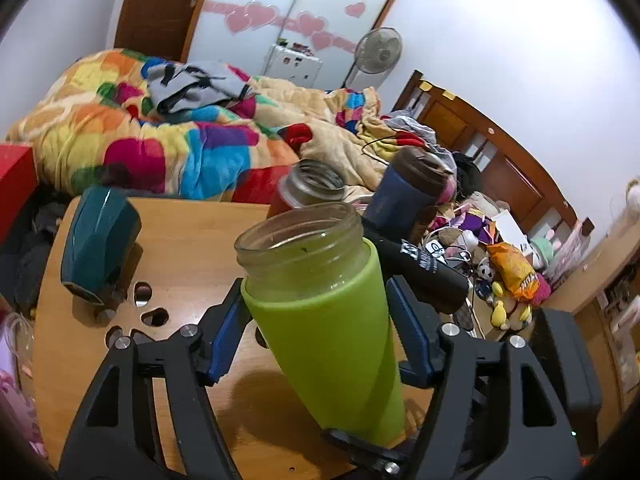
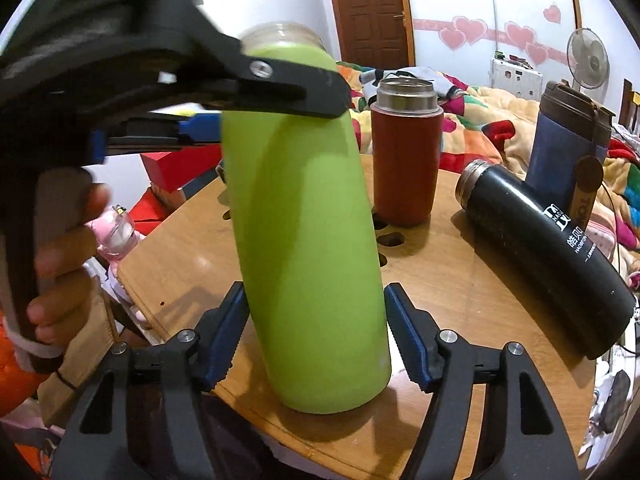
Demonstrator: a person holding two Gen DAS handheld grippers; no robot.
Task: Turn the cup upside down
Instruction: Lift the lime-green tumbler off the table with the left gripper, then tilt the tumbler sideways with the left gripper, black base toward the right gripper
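The green cup (image 1: 332,332) with a clear glass neck stands mouth up on the round wooden table (image 1: 192,240), tilted a little. My left gripper (image 1: 320,320) is closed around its upper body, blue pads on both sides. In the right wrist view the same green cup (image 2: 308,220) fills the centre, and the left gripper (image 2: 280,92) clamps it near the top. My right gripper (image 2: 314,320) sits around the cup's lower body; its blue pads (image 2: 408,340) flank the cup closely, with a thin gap on the right side.
A teal cup (image 1: 100,240) lies at the table's left. A red flask (image 2: 404,152) and a blue tumbler (image 2: 568,140) stand behind. A black flask (image 2: 548,256) lies on its side at right. A bed with a colourful blanket (image 1: 160,140) is beyond.
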